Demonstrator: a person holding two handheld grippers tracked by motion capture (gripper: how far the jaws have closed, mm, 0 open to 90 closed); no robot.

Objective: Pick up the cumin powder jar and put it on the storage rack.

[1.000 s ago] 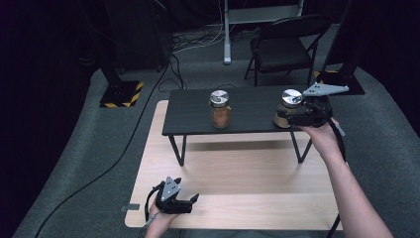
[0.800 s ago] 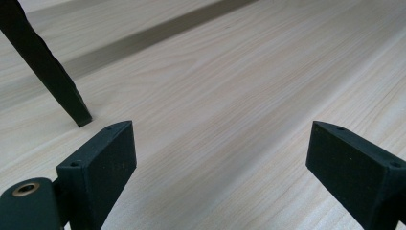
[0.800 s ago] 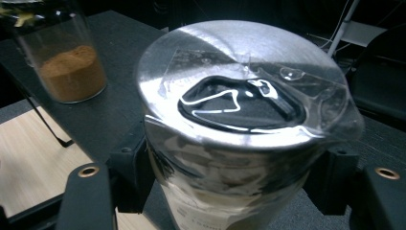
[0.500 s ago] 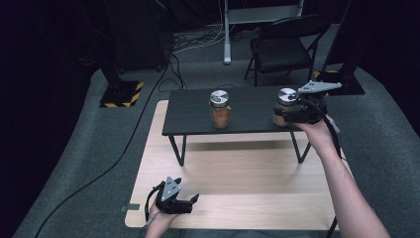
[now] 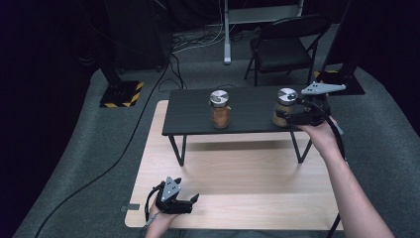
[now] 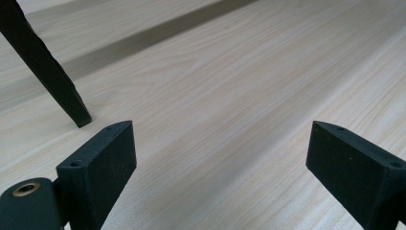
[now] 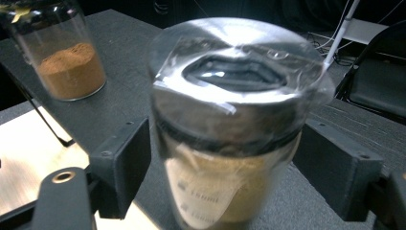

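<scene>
A silver-lidded glass jar of tan powder (image 5: 286, 106) (image 7: 230, 120) stands on the right end of the low black table (image 5: 188, 116). My right gripper (image 5: 285, 118) (image 7: 225, 163) is level around its body. Its jaws have just been opening and now stand slightly off the glass on both sides. A second jar, holding orange-brown powder (image 5: 220, 109) (image 7: 62, 52), stands at the table's middle. My left gripper (image 5: 193, 201) (image 6: 220, 163) rests low on the pale wooden board (image 5: 247, 183), wide open with nothing between its jaws.
A table leg (image 6: 48, 72) comes down onto the board just left of the left gripper. A folding chair (image 5: 287, 47) stands behind the table. A black cable (image 5: 124, 148) runs across the grey carpet at left, near a yellow-striped stand base (image 5: 119, 94).
The right gripper and the jar at it have edged slightly to the left on the black table. The left gripper has kept still.
</scene>
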